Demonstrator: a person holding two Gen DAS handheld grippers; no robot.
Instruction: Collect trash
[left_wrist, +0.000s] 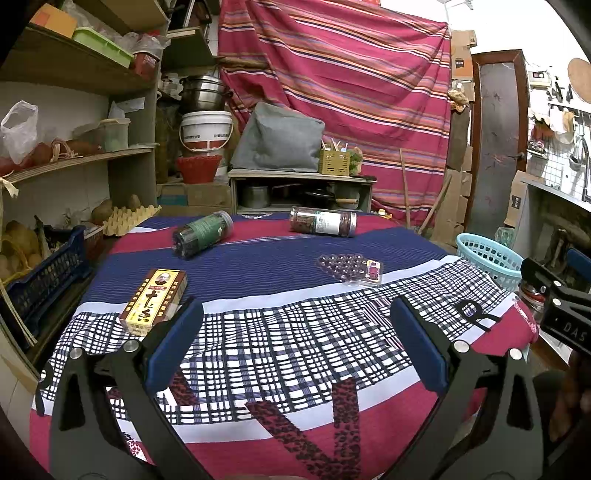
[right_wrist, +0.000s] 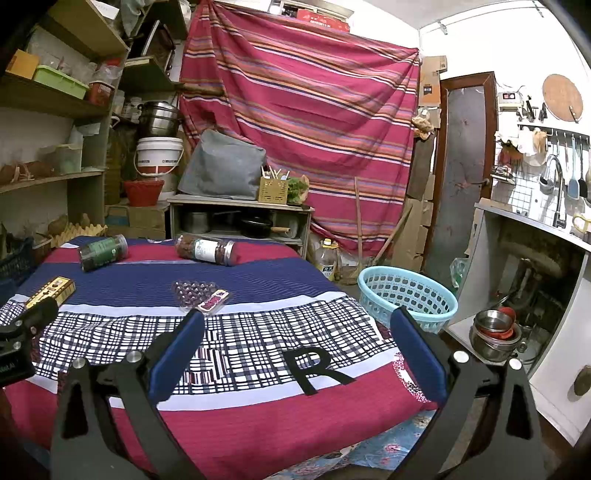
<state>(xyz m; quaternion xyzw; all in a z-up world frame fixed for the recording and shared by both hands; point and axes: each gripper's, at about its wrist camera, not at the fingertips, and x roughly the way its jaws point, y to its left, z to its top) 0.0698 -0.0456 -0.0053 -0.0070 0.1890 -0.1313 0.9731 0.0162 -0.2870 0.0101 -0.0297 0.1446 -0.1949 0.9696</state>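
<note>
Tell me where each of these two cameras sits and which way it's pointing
Left wrist: on the left gripper, open, facing across the table's left side at the yellow box; right gripper at the edge.
Right wrist: on the right gripper, open, facing the table's right side and blue basket.
Shared: both jars, blister pack, striped curtain.

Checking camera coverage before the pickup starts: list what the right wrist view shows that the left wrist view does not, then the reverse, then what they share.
Right wrist only: the stacked steel bowls beside the table, the faucet and the hanging utensils.

Left wrist only: the blue crate and the white plastic bag on the shelf.

Both: the green-label jar, the white-label jar, the yellow box, the clear blister tray, the blue basket, and an open hand-held gripper in front.
</note>
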